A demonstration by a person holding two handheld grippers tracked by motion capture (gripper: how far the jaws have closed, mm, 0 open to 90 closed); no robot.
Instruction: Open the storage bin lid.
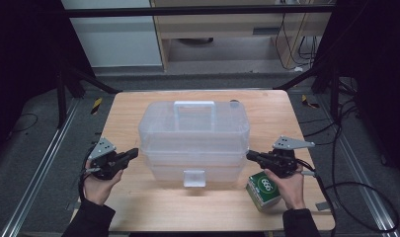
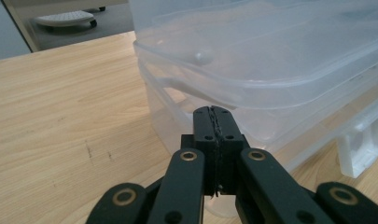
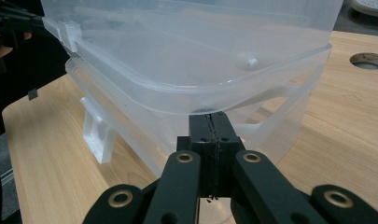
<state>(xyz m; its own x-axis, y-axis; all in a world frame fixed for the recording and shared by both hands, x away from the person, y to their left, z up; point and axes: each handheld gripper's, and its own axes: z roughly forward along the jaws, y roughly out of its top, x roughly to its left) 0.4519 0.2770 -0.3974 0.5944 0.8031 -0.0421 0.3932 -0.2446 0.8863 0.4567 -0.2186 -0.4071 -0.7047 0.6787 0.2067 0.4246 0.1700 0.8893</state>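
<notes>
Pale wood tabletop (image 1: 138, 113) runs under everything I'm working on, with dark floor and black frame rails beyond its far edge. Nearest me, a green tin (image 1: 264, 190) sits by my right hand (image 1: 289, 183), touching nothing else. My left gripper (image 1: 130, 154) has its jaws pressed flat together with nothing between them, tips aimed inward at the left end of the clear plastic storage box (image 1: 193, 140). My right gripper (image 1: 252, 156) mirrors it, jaws likewise closed and empty, tips just under the lid rim at the right end. The box lies in the middle of the table, between the two grippers, its long axis running left to right, so each end faces one gripper. Both tips sit close to the end walls; the right looks slightly nearer. Its white front latch (image 1: 194, 177) faces me. Farther back, the lid's handle (image 1: 194, 109) stands along the far side. I judge the next move as lifting from both ends under the rim.
</notes>
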